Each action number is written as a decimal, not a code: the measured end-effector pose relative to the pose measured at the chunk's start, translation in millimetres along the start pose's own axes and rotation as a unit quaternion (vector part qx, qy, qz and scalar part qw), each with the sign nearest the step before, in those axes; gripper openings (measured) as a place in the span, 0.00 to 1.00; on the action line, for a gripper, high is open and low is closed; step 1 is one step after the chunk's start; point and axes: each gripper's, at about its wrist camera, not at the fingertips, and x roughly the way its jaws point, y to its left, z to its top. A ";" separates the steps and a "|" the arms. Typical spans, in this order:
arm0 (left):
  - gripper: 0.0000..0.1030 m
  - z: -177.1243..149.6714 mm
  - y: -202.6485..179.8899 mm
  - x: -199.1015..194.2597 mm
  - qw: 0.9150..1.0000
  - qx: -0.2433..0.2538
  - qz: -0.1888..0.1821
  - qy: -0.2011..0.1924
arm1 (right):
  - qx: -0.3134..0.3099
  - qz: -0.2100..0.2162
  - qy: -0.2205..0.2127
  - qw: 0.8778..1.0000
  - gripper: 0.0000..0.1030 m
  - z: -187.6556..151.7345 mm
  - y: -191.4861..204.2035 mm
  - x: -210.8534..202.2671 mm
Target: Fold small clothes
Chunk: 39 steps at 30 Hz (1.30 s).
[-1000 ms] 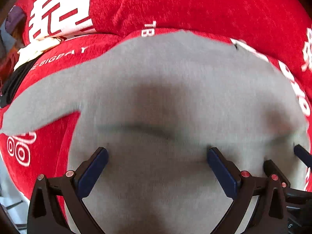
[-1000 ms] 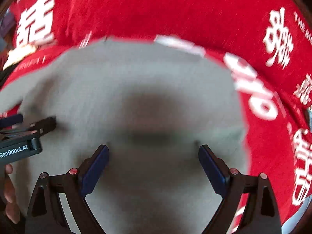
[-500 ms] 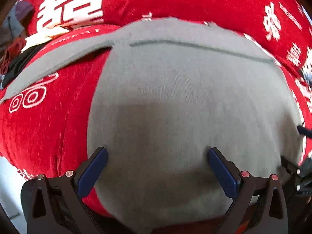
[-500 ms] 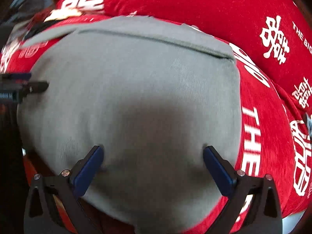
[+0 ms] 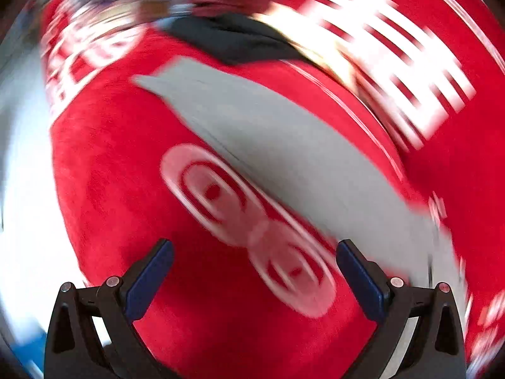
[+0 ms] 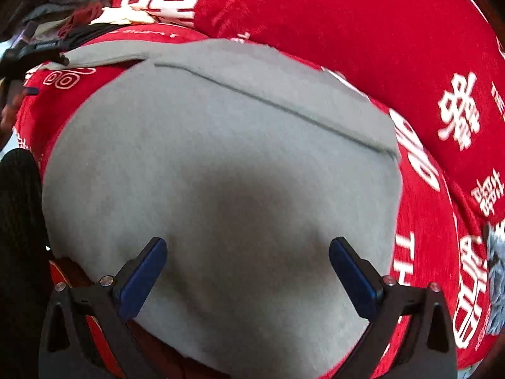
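Right gripper (image 6: 247, 271) — jaws spread wide, blue pads clear of the cloth and nothing pinched between them. They have just been opening, and the frames show only flat grey fabric below the gap. It points steeply down at the garment's near half, a stance that reads as a release with the cloth left to lie.

Left gripper (image 5: 254, 271) — likewise wide and empty. Beneath it is bare red cover, not cloth; its view is smeared with motion blur, so fine detail is lost. It aims toward the one part that lies spread out, which I judge to be its next target.

Grey garment (image 6: 221, 173) — a small soft knit top, lying flat on the seat. A straight edge crosses its far part where one layer laps over another, so a lengthwise fold looks already made.

Grey sleeve (image 5: 284, 145) — stretches away from the body as a long tapering strip, flat on the red, unfolded. It probably has to come in over the body before the piece counts as folded.

Red seat cover (image 6: 363, 31) — plush, printed with white characters and lettering, it serves as the folding surface.

Heap of other clothes (image 6: 79, 9) — dark, cream and grey pieces bunched at the far left, near the sleeve's tip but apart from the working area — presumably waiting their turn.
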 end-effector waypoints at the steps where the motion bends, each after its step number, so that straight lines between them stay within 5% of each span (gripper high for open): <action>1: 1.00 12.9 10.0 6.8 1.000 -0.020 0.005 -0.001 | -0.005 0.003 -0.002 1.000 0.99 5.1 3.2 0.6; 6: 1.00 63.2 18.9 34.4 0.999 -0.030 0.034 -0.020 | -0.026 0.008 0.000 1.000 0.99 25.3 21.4 9.5; 10: 1.00 86.8 -4.5 60.9 0.991 0.006 0.130 -0.016 | -0.031 0.006 0.009 0.999 0.99 34.8 28.6 16.8; 12: 1.00 91.7 -13.3 65.9 0.991 0.020 0.126 -0.031 | -0.030 0.004 0.009 0.999 0.99 37.9 29.3 17.0; 14: 0.88 91.8 -14.1 64.7 0.991 0.018 0.124 -0.044 | -0.027 0.001 0.010 1.000 0.99 41.7 28.7 17.5; 16: 0.52 89.7 -10.5 55.8 0.990 0.016 0.121 -0.069 | -0.022 -0.001 0.013 1.000 0.99 46.1 25.7 19.5; 18: 0.25 90.9 -0.7 50.8 0.993 0.005 0.092 -0.070 | -0.015 0.002 0.014 1.000 0.99 50.6 22.3 21.4; 19: 0.19 91.6 4.6 50.5 0.995 -0.001 0.075 -0.066 | -0.012 0.003 0.013 1.000 0.99 53.5 21.5 22.2; 24: 0.15 90.6 22.4 50.1 0.998 -0.036 0.007 -0.054 | 0.003 0.012 -0.011 1.000 0.99 90.7 16.4 27.8; 31: 0.14 79.2 18.8 28.3 0.997 -0.025 -0.038 -0.066 | 0.045 0.019 -0.034 0.998 0.99 210.0 26.7 86.9; 39: 0.14 79.5 19.8 18.8 0.996 -0.001 -0.057 -0.069 | 0.049 -0.041 0.042 0.997 0.99 279.1 82.8 186.3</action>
